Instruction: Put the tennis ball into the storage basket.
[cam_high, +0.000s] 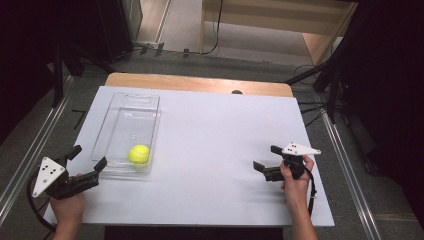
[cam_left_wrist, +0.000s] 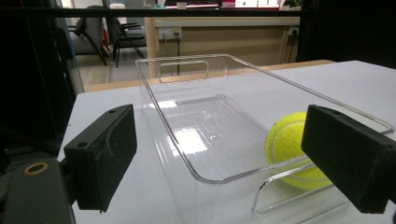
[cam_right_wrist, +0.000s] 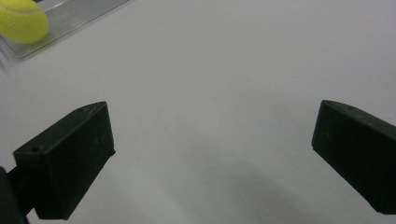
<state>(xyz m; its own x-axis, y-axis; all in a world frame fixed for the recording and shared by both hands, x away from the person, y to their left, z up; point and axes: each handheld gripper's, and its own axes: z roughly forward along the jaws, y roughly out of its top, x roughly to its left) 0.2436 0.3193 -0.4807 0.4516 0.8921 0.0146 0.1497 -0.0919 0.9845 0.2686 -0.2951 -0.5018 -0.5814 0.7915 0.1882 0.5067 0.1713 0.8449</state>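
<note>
1. Both jaws of the left gripper (cam_high: 89, 157) stand wide apart with nothing between them; in the left gripper view the gripper (cam_left_wrist: 233, 158) frames the near end of the clear plastic tray (cam_left_wrist: 187, 163).
2. Seen from above, this gripper sits at the table's near left corner, held in the person's left hand (cam_high: 67, 207), and its jaws point toward the tray's (cam_high: 120, 107) near short wall. One jaw tip lies just beside that wall; I cannot tell whether it touches.
3. A yellow tennis ball (cam_high: 139, 154) rests inside the tray, at its near right corner, close against the near wall.
4. In the left gripper view the ball (cam_left_wrist: 287, 151) lies beyond the tray's rim, near the jaw at the right of that view, which covers part of it. The ball is not between the jaws; the tray wall stands between them and it.
5. Over at the right, the right gripper (cam_high: 267, 159) also has its jaws spread wide and holds nothing. It hovers low over the bare white table (cam_high: 215, 135), held in the right hand (cam_high: 295, 180), with its jaws pointing left.
6. In the right gripper view, the ball (cam_right_wrist: 21, 19) and a corner of the tray (cam_right_wrist: 70, 18) lie far off at the top left, well apart from that gripper (cam_right_wrist: 212, 154).
</note>
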